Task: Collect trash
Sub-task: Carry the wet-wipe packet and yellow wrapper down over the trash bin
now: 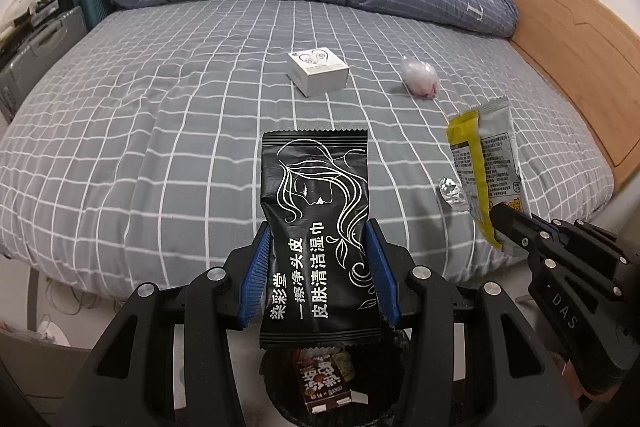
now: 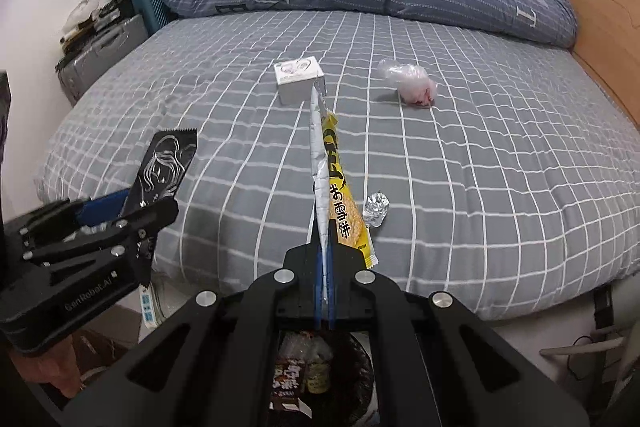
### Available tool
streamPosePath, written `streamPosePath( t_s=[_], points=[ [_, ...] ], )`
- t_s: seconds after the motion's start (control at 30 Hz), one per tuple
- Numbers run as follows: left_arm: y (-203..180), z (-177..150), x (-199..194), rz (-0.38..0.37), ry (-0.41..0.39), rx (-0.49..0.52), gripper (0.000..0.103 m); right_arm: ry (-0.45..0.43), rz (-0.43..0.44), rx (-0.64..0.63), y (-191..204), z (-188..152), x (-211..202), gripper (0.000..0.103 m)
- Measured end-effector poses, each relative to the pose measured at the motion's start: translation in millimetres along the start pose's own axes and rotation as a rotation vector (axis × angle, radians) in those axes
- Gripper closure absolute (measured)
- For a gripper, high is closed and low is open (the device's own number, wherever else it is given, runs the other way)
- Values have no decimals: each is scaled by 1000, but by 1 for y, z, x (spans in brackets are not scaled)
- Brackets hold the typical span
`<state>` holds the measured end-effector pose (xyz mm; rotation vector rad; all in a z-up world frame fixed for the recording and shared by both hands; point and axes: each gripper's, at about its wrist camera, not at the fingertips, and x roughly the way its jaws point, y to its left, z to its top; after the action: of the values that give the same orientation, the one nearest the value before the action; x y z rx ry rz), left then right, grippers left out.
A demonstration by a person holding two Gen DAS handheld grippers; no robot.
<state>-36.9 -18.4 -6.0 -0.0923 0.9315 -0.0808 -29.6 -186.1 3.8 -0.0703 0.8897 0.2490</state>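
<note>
L gripper [image 1: 318, 267]: blue pads clamped on both side edges of a black wet-wipe sachet [image 1: 316, 223], held flat, face up. R gripper [image 2: 325, 267]: pinched tight on the tail of a yellow/silver snack wrapper [image 2: 334, 195], edge-on to my cam. Both sit off the bed edge, over a dark bin [image 2: 360, 379] that already has a brown carton in it.

Step in hand, my read: drop both pieces. I'd centre each over the bin mouth and lower before letting go; light film will drift. Wrapper is long, so feed tail-first.

Left on the grey grid bedsheet [image 1: 160, 147]: crumpled foil scrap [image 1: 450, 191] near the wrapper, white earphone box [image 1: 318, 71] mid-bed, clear plastic bag w/ pink bits [image 1: 420, 77] beside it.

Text: sachet reads 染彩堂 / 一擦净头皮 / 皮肤清洁湿巾. Wrapper shows 雪饼. L gripper body: "GenRobot.AI"; R body: "DAS". Carton print unreadable.
</note>
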Motion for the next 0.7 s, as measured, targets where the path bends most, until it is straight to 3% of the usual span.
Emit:
streamPosePath(
  t_s=[0.7],
  points=[
    [-18, -64, -18, -9, 50, 20, 57, 46, 6, 49, 3, -69, -25, 102]
  ],
)
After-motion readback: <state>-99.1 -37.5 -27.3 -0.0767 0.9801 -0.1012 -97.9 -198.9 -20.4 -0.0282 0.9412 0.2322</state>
